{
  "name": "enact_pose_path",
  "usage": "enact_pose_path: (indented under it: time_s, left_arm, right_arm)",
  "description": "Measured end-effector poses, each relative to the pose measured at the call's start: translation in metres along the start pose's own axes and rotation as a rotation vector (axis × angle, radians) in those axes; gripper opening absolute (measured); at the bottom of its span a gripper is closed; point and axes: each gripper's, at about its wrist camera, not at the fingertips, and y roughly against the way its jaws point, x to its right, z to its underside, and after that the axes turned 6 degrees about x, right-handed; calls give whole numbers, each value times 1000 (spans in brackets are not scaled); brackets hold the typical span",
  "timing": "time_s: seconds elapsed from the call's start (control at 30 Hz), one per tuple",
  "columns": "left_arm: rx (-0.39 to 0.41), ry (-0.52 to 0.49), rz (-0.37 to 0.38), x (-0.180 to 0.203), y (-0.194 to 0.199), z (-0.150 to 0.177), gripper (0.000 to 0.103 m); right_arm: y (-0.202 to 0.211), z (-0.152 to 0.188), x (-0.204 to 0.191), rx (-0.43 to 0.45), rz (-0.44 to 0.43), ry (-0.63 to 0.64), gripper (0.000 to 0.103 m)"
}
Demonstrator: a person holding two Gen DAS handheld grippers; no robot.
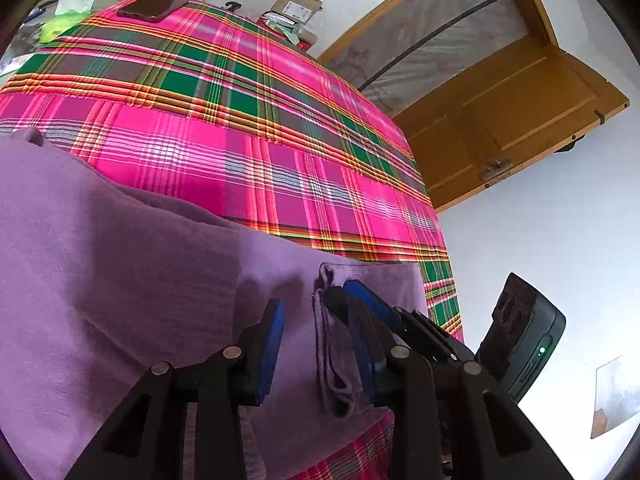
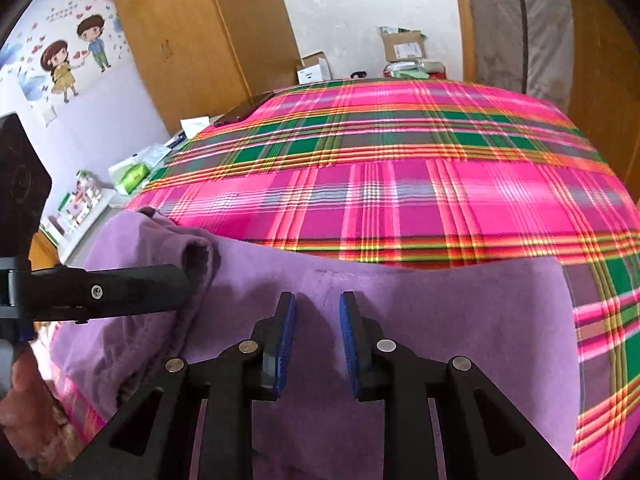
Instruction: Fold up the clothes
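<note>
Purple garment (image 2: 400, 320) lies across the lower half of both wrist views, spread on the near edge of the bed, over the pink-and-green plaid bedcover (image 2: 400, 184). Fabric soft, fleecy; a bunched fold with a cuff-like opening sits at centre left of the right wrist view, a hemmed edge folded double at lower centre of the left wrist view.

Left gripper (image 1: 320, 340): jaws parted, blue pads apart. The doubled hem hangs in the gap close by the right-hand pad, with the purple cloth spread behind; cannot tell whether the pads press on anything.

Right gripper (image 2: 318, 340): jaws released with a narrow gap, blue pads well clear of each other, nothing pinched; purple fabric lies flat beneath and beyond the tips. The right gripper also enters the left wrist view from the lower right, its blue-padded tip touching the folded hem.

In the right wrist view the left gripper reaches in from the left edge, tip at the bunched fold. A hand (image 2: 24, 400) shows at lower left.

Surroundings: dark phone (image 1: 154, 6) on the far corner of the bedcover, upper left. Cardboard boxes (image 2: 402, 46) beyond the bed. Wooden door (image 1: 500, 108) at upper right. Wooden wardrobe (image 2: 200, 32) and cartoon wall sticker (image 2: 76, 60) at upper left
</note>
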Motion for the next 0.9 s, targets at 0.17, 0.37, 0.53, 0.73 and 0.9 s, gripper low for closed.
enact_pose_path:
  time_s: [0.17,0.37,0.53,0.73,0.9]
  left_arm:
    - [-2,0,-2,-1,0,0,34]
    - [5,-4,5,0,3,1,34]
    - [5,-17,-6,1,7,4,34]
    - [-38,-83,-86,4,8,12,34]
    - [-41,-94,-111,0,12,19,34]
  right_arm:
    - [-2,0,-4,-12,-4,29,25]
    - [24,14,1,18,-29,-3,25]
    - [40,36,-11,21,-4,46,25]
    - [41,42,-14,8,6,27,25]
    - [53,47,-20,41,7,33,25]
